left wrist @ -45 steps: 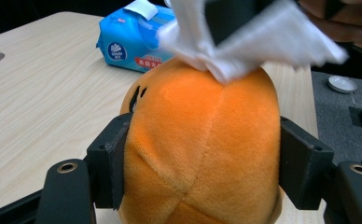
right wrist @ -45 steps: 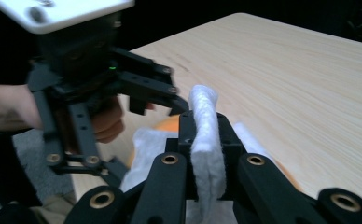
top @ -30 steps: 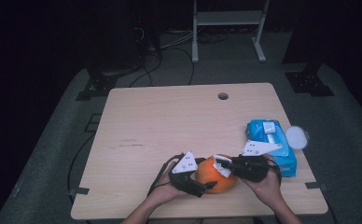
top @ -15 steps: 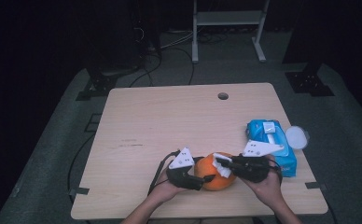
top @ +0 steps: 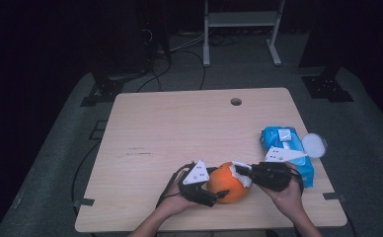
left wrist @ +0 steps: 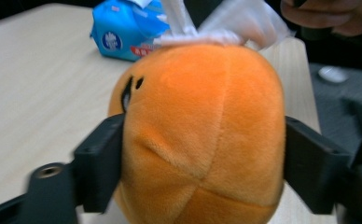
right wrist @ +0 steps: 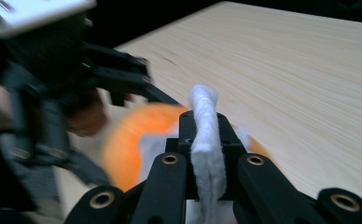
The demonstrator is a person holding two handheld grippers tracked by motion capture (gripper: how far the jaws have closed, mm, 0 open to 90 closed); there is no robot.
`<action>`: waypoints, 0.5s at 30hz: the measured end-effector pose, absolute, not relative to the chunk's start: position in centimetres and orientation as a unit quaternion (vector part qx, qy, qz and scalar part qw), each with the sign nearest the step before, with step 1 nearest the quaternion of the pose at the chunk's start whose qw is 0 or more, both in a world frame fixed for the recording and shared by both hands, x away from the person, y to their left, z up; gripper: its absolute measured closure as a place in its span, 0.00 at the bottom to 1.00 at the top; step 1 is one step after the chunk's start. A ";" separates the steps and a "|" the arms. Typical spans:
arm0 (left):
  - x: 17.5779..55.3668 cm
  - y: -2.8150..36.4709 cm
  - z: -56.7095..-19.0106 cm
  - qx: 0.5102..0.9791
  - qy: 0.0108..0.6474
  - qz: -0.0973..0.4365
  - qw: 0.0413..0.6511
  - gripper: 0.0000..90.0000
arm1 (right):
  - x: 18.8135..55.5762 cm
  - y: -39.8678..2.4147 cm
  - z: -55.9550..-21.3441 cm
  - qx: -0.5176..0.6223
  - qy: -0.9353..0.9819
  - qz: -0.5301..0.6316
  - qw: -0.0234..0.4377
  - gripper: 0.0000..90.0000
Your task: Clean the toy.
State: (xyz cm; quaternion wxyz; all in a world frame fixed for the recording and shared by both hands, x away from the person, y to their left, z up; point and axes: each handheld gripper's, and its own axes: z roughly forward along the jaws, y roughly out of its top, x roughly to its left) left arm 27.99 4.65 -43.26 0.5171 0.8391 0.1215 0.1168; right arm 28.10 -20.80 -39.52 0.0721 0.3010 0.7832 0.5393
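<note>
Closing left gripper [left wrist: 202,154] clamps orange plush [left wrist: 200,130]; right gripper [right wrist: 206,154], at three o'clock, pinches wipe [right wrist: 206,140]. Wiping underway; next, gentle rubbing.

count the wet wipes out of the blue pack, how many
1. A single white wipe is pinched in the right gripper and pressed on top of the orange plush. More may sit hidden inside the blue pack at the table's right edge.

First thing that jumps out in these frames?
The orange plush ball near the table's front edge, clamped by the left gripper. The right gripper presses a white wipe against it. A blue wipes pack lies at the right edge.
</note>
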 end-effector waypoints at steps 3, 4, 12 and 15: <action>27.6 4.5 -42.4 0.846 0.114 0.122 0.507 0.38 | 27.6 -19.9 -39.0 0.282 0.790 0.539 0.082 0.94; 27.6 4.6 -42.0 0.845 0.114 0.118 0.510 0.39 | 27.6 -19.9 -38.9 0.281 0.790 0.537 0.087 0.93; 28.2 5.5 -41.2 0.842 0.138 0.107 0.511 0.40 | 29.2 -21.7 -40.4 0.329 0.776 0.534 0.068 0.94; 28.3 5.3 -41.3 0.839 0.151 0.106 0.512 0.38 | 28.6 -21.0 -39.5 0.313 0.770 0.553 0.051 0.94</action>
